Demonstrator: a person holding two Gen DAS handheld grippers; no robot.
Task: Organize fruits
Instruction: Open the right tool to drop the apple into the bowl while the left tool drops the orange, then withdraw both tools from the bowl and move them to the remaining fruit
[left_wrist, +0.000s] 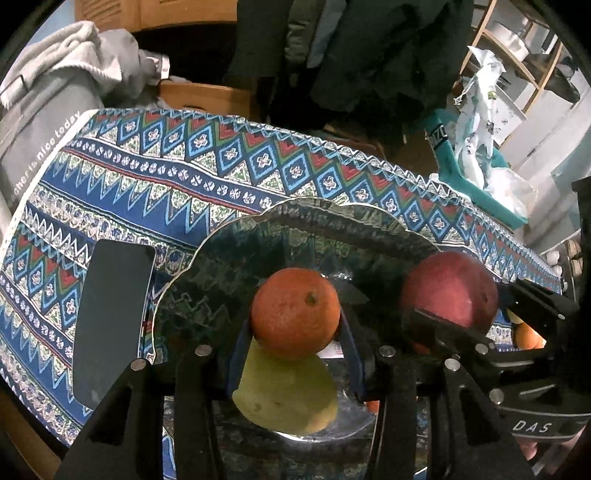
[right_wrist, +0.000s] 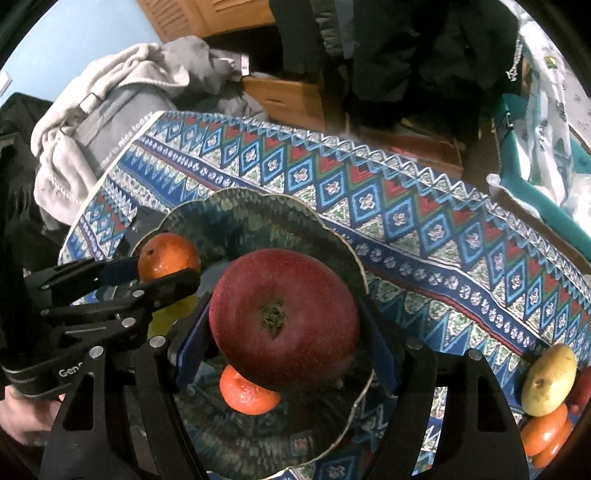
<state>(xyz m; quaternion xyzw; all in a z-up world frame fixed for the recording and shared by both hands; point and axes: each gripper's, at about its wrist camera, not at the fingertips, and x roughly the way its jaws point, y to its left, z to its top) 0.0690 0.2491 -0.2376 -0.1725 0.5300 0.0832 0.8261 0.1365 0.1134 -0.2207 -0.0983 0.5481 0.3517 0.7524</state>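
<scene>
My left gripper (left_wrist: 295, 325) is shut on an orange (left_wrist: 295, 314) and holds it above the dark scalloped plate (left_wrist: 221, 258). A yellow-green pear (left_wrist: 288, 398) lies on the plate under it. My right gripper (right_wrist: 284, 332) is shut on a big red apple (right_wrist: 284, 317) above the same plate (right_wrist: 258, 218). A small orange (right_wrist: 247, 395) lies on the plate below the apple. The left gripper with its orange (right_wrist: 168, 254) shows at the left of the right wrist view. The apple (left_wrist: 450, 291) shows at the right of the left wrist view.
A black phone (left_wrist: 110, 325) lies left of the plate on the patterned cloth (left_wrist: 184, 177). More fruit sits at the table's right: a pear (right_wrist: 550, 380) and oranges (right_wrist: 543, 432). A teal box (left_wrist: 472, 184) stands behind the table, grey clothing (right_wrist: 110, 92) at the far left.
</scene>
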